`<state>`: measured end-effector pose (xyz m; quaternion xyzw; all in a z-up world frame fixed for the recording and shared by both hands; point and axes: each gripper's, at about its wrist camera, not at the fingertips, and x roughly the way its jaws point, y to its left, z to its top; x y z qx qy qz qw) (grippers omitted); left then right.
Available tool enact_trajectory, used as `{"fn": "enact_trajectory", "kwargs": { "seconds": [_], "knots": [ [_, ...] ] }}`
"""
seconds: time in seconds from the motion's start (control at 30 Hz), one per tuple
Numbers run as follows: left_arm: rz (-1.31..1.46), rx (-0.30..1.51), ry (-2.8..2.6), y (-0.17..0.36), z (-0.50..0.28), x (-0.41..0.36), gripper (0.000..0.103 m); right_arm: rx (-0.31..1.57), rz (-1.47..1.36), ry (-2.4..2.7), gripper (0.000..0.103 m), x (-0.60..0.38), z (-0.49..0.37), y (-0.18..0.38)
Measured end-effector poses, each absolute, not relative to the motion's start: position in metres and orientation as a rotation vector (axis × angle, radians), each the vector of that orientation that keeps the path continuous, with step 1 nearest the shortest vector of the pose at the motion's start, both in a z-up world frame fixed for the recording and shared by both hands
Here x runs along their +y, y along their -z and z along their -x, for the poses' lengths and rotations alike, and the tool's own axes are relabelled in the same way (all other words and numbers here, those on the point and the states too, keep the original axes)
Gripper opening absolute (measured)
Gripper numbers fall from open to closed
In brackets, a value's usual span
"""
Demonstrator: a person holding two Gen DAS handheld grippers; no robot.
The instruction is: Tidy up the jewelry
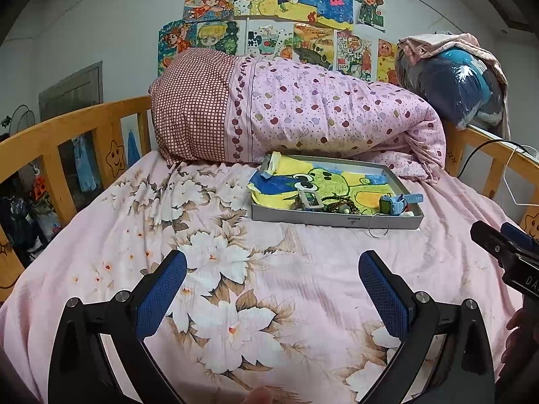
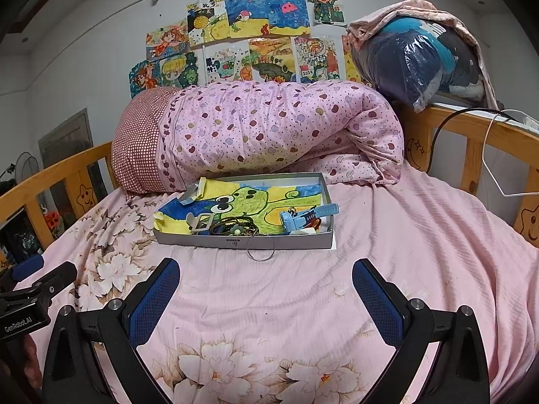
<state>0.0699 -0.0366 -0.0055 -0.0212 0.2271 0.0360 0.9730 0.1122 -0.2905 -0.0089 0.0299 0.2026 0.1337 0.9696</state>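
Note:
A shallow grey box (image 1: 337, 219) (image 2: 242, 239) lies on the pink floral bedsheet, lined with a child's frog drawing. Inside it sit a blue watch (image 1: 399, 201) (image 2: 303, 217), a heap of dark bead bracelets (image 1: 338, 202) (image 2: 235, 227) and a grey watch (image 1: 311, 199) (image 2: 201, 221). A thin silver ring bangle (image 1: 379, 229) (image 2: 260, 248) hangs over the box's front wall onto the sheet. My left gripper (image 1: 273, 289) is open, a little short of the box. My right gripper (image 2: 266, 293) is open too, just short of the bangle. Both are empty.
A rolled pink quilt (image 1: 303, 114) (image 2: 269, 131) lies right behind the box. Wooden bed rails (image 1: 67, 134) (image 2: 478, 141) run along both sides. A bagged bundle (image 2: 424, 54) rests on the right rail, with cables (image 2: 448, 124) trailing beside it. Drawings cover the wall.

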Motion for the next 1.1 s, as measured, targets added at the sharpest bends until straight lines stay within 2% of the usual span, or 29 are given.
{"fn": "enact_trajectory", "kwargs": {
  "seconds": [1.1],
  "knots": [
    [0.040,0.460,-0.065,0.0059,-0.0704,-0.0398,0.100,0.411,-0.060,-0.269,0.103,-0.2903,-0.1121,0.0087]
  ]
}}
